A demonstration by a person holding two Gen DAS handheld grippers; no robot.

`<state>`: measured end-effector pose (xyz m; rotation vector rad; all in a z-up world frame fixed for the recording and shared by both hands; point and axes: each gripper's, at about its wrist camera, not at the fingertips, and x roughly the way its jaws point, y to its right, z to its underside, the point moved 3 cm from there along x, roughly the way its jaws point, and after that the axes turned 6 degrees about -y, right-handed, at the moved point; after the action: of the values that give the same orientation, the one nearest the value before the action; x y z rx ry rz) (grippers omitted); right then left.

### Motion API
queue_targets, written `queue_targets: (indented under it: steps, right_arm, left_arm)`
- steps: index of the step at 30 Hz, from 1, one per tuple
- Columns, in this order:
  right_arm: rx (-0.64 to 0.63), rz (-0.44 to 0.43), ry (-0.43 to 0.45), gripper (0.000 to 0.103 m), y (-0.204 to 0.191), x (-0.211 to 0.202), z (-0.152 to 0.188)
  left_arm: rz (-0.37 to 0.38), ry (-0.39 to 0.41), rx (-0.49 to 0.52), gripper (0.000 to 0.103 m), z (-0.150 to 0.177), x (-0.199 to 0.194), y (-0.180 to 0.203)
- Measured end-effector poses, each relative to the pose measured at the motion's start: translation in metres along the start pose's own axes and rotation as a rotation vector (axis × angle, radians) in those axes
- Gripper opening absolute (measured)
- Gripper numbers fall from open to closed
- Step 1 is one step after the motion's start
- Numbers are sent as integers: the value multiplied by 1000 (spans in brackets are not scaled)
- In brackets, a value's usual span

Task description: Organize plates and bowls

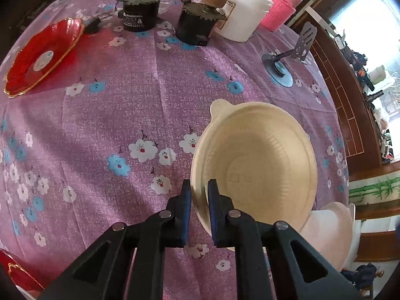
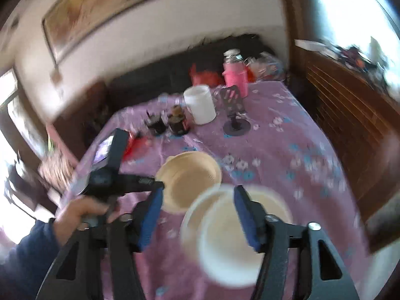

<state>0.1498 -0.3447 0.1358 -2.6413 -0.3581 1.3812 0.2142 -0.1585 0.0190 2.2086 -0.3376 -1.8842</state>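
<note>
**Left jaws clamp bowl rim as sorting gets under way**

Your left gripper (image 1: 199, 195) has its jaws nearly shut on the near rim of the tan bowl (image 1: 260, 165), one pad outside the wall, one inside. The bowl sits upright and empty on the purple floral worktop (image 1: 112, 115), its tab handle pointing away from you. Just beside it, at the worktop's near right edge, lies a white bowl (image 1: 330, 235), partly tucked under the tan one's rim in the left wrist view; whether they touch you cannot tell.

Your right gripper (image 2: 198, 215) hangs above that white bowl (image 2: 225, 245) with jaws well apart and nothing between the pads; the view is blurred, but the bowl looks empty. Your left hand (image 2: 85, 212) shows there too, with the left gripper at the tan bowl's (image 2: 190, 180) rim.

Judged from the layout, little is sorted yet. The two bowls are close but not nested. A red plate (image 1: 42, 57) rests alone at the far left, and a second red plate (image 1: 17, 272) peeks in at the near left corner, well apart from the first. Stacking bowls with bowls and plates with plates still lies ahead.

A white tub (image 1: 245, 10), two dark jars (image 1: 142, 12) and a pink bottle (image 1: 282, 7) stand along the far edge.
</note>
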Motion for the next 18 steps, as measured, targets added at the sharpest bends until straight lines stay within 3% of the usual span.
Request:
queue_targets:
  steps: [4,6,10,13,15,18]
  right_arm:
    - [-16,34,-197,65,16,80,-40]
    - [-4,63,-300,51,27,117,-49]
    - [45,12,-434,48,43,163,-58]
    - [12,-10,-518,46,37,185,-55]
    - [-18,25,-557,15,33,195,-50]
    - [-76,87,-553,13,23,194,-46]
  left_arm:
    - [-5,-5,27,12,-2,1,1]
    - [-1,-11,35,12,-3,1,1]
    - [-1,-20,51,12,-6,2,2]
    - [-10,-26,73,12,-8,5,4]
    - [-21,-16,83,13,-9,5,5]
    - [-48,-9,95,12,-9,6,6]
